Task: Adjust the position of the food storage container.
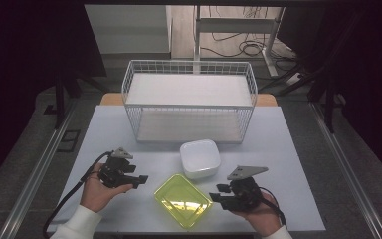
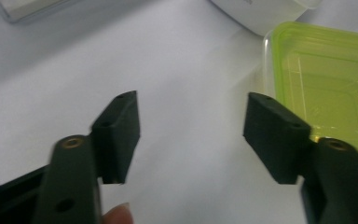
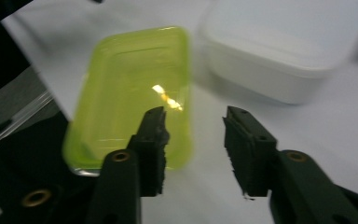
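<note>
Jaws empty: left gripper (image 1: 140,179) wide, right gripper (image 1: 218,193) narrower; green lid (image 1: 183,200) between, white tub (image 1: 200,158) beside.

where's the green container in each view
High view: the green container lies low at centre, between the two grippers.
Left gripper view: upper right, beyond the right finger.
Right gripper view: left of centre, behind the left finger.
Shared landmark: the white bowl just beyond it, at top centre in the left gripper view and upper right in the right gripper view.
</note>
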A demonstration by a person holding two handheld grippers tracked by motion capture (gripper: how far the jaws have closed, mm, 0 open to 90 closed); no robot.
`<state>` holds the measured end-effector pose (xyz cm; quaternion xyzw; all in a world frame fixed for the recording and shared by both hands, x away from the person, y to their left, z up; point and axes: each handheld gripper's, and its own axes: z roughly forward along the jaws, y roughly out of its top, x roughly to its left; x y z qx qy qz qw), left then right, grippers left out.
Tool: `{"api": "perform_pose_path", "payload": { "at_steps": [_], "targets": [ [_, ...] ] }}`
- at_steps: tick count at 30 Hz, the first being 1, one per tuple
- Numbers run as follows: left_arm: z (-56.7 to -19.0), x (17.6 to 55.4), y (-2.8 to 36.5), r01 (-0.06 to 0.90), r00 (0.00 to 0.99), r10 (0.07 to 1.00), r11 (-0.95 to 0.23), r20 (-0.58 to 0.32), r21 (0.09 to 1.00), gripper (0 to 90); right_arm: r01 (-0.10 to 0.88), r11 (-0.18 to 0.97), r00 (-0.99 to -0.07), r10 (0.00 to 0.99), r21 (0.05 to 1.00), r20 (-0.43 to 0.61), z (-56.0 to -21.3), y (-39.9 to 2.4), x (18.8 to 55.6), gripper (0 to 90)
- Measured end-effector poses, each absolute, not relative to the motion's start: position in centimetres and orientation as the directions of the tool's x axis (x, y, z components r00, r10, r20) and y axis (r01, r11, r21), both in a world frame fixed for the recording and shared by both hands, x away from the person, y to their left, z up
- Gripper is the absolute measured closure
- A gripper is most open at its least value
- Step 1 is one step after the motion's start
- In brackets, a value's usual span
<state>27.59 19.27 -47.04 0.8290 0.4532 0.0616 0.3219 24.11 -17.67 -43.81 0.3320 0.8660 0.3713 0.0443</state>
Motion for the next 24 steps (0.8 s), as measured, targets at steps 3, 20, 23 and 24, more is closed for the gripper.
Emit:
{"api": "perform_pose_path", "payload": {
  "at_steps": [3, 20, 23, 24],
  "targets": [
    [-46.9, 27.6, 19.6, 0.713, 0.572, 0.798, -0.370, -0.189, 0.596, 29.3, 0.513, 0.560, -0.820, 0.544, 0.651, 0.178, -44.0, -15.3, 23.3, 72.1],
    [-47.0, 27.8, 20.2, 0.724, 0.550, 0.811, -0.342, -0.201, 0.599, 25.3, 0.435, 0.688, -0.898, 0.381, 0.581, 0.222, -46.2, -8.7, 20.8, 88.8],
    [-47.2, 27.9, 20.1, 0.727, 0.549, 0.811, -0.346, -0.200, 0.593, 24.9, 0.403, 0.728, -0.915, 0.341, 0.555, 0.217, -46.9, -6.9, 19.7, 88.9],
    [-47.2, 27.9, 20.1, 0.727, 0.549, 0.811, -0.346, -0.200, 0.593, 24.8, 0.403, 0.728, -0.915, 0.341, 0.555, 0.217, -46.9, -6.9, 19.7, 88.9]
  ]
}}
